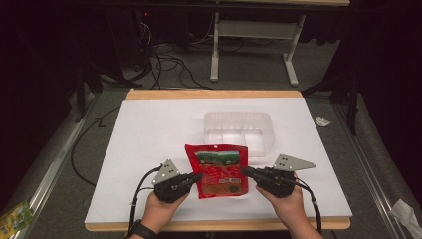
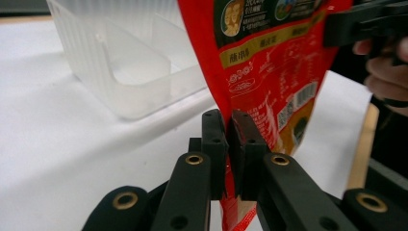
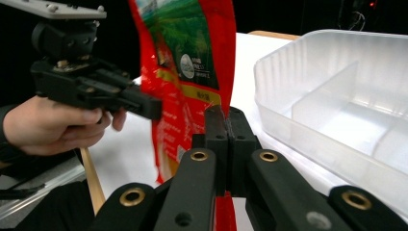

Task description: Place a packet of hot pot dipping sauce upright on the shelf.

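Both tongs clamp the red pouch (image 1: 217,170) — left gripper (image 1: 195,178) on one side edge, right gripper (image 1: 247,172) on the other — apparently lifted, near the table's (image 1: 149,129) front edge, just before the clear divided bin (image 1: 238,130)

A white-topped table (image 1: 149,134) is carrying a clear divided container (image 1: 238,130), sitting just beyond the right gripper (image 1: 248,172).

Red printed pouch (image 1: 217,170), flat and glossy, with a green landscape panel near its top edge and a barcode lower down. Held up off the white table (image 1: 144,134) by both side edges, just in front of a clear plastic bin (image 1: 239,130) with inner dividers, sitting upright and empty.
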The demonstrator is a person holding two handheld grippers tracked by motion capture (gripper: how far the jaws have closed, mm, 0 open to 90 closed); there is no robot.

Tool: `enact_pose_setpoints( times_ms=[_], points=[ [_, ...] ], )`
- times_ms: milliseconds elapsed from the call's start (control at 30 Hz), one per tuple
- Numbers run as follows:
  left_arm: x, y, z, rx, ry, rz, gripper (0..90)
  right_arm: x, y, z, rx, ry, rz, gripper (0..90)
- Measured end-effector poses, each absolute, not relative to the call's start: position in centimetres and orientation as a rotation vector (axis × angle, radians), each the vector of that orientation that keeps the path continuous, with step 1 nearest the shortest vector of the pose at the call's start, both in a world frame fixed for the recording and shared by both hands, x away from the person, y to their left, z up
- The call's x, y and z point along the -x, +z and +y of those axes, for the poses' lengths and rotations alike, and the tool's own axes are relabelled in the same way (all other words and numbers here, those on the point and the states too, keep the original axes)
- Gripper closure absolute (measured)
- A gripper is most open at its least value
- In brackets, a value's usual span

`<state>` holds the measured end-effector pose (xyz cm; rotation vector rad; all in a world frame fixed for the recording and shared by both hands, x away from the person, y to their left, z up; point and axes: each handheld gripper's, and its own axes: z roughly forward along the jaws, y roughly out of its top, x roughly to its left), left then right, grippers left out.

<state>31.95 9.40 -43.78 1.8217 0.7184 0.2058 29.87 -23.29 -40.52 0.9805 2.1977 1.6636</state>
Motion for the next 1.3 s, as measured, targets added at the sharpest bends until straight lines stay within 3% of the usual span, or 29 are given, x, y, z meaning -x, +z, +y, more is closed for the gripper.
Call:
enact_pose_setpoints(
  times_ms=[200,300,433,567,733,1100,1300],
  points=[
    [-32.0,-44.2,8.5,-1.846,0.229,0.686,85.7,-29.5,-42.0,-24.5,-0.998,1.679,2.242,89.4],
    [-31.9,-44.2,8.5,-1.837,0.226,0.684,85.6,-29.8,-42.4,-24.5,-0.991,1.682,2.293,77.4],
    [-31.8,-44.2,8.5,-1.833,0.224,0.684,85.4,-30.6,-43.6,-23.4,-1.0,1.667,2.403,69.4],
    [-31.7,-44.2,8.6,-1.836,0.222,0.682,85.0,-31.3,-44.8,-22.3,-0.983,1.562,2.513,70.3],
    [-31.7,-44.2,8.5,-1.831,0.22,0.697,83.1,-31.6,-45.3,-21.6,-0.951,1.507,2.555,80.1],
    [-31.9,-44.5,10.2,-1.798,0.29,0.769,49.7,-31.2,-45.0,-21.7,-0.957,1.526,2.541,82.0],
    [-32.1,-44.7,11.1,-1.786,0.34,0.813,39.6,-30.9,-44.6,-21.8,-0.953,1.524,2.499,82.1]
  ],
)
